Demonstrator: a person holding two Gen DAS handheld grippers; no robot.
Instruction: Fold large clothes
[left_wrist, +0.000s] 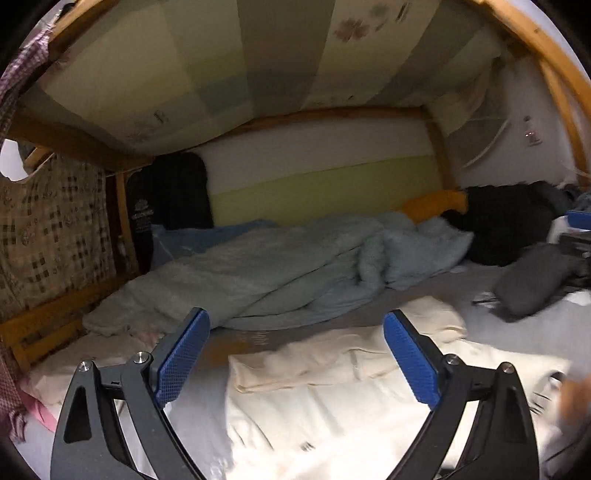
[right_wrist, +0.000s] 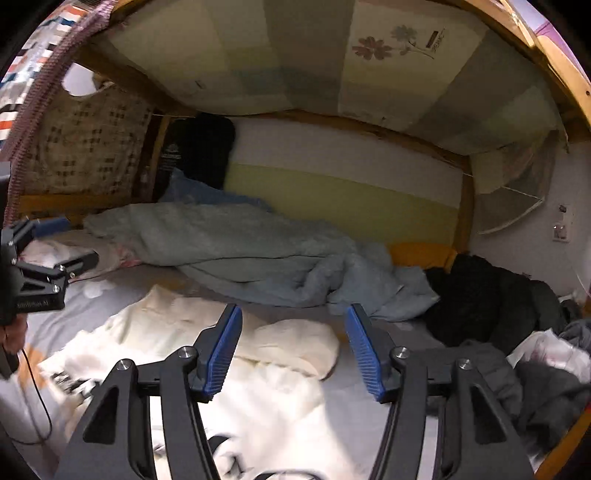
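- Bunk bed frame (left_wrist: 122, 206), wood: one; the lower bunk carries everything listed, and the patchwork underside of the upper mattress (right_wrist: 280, 55) bears a printed flower with a small label too blurred to read.
- Blanket, pale blue-grey fleece (left_wrist: 280, 266): one, bunched along the back of the bed, just behind the cream garment.
- Cream garment (left_wrist: 332, 373), large: one, spread flat on the grey bed sheet (right_wrist: 343, 406) below both grippers; dark print at its near edge is unreadable.
- Dark clothes heap (right_wrist: 491, 295): one pile, right rear corner, beside an orange cloth (left_wrist: 436, 205).
- Grey garment (left_wrist: 532, 280): one, crumpled at the right.
- Black hanging garment (left_wrist: 166, 192): one, back left; light print, illegible.
- Checked fabric (left_wrist: 55, 221): one panel, left end.
- Left gripper (left_wrist: 295, 360): jaws spread wide, nothing between the blue pads.
- Right gripper (right_wrist: 293, 350): jaws parted, holding nothing, clear above the garment.
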